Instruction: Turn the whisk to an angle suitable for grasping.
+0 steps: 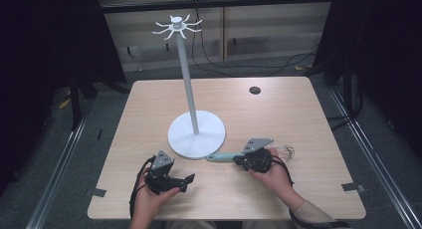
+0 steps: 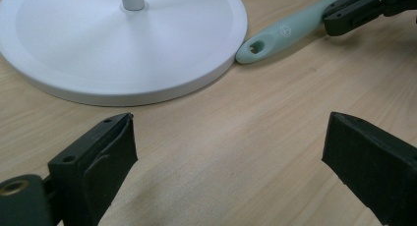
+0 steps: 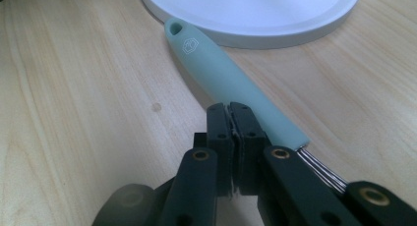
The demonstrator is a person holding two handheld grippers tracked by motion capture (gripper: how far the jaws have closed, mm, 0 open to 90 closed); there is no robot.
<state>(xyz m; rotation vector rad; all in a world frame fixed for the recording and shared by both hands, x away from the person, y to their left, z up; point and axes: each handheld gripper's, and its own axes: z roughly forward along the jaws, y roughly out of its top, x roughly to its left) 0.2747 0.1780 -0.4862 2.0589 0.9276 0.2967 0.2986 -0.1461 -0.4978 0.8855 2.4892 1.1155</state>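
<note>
A whisk with a mint-green handle (image 1: 224, 157) lies on the wooden table, its hanging-hole end touching the rim of a white stand's round base (image 1: 196, 134). Its wire head (image 1: 284, 151) points right. My right gripper (image 1: 239, 160) is shut; in the right gripper view its jaws (image 3: 228, 108) are pressed together just left of the handle (image 3: 221, 73), with nothing between them. My left gripper (image 1: 189, 179) rests open near the front edge; its jaws (image 2: 226, 132) stand wide apart over bare wood, facing the base (image 2: 123, 39) and the handle (image 2: 285, 34).
The stand's thin white pole (image 1: 188, 84) rises to a ring of hooks (image 1: 176, 26) at the top. A small black round disc (image 1: 255, 90) sits at the table's far right. Dark frames and cables surround the table.
</note>
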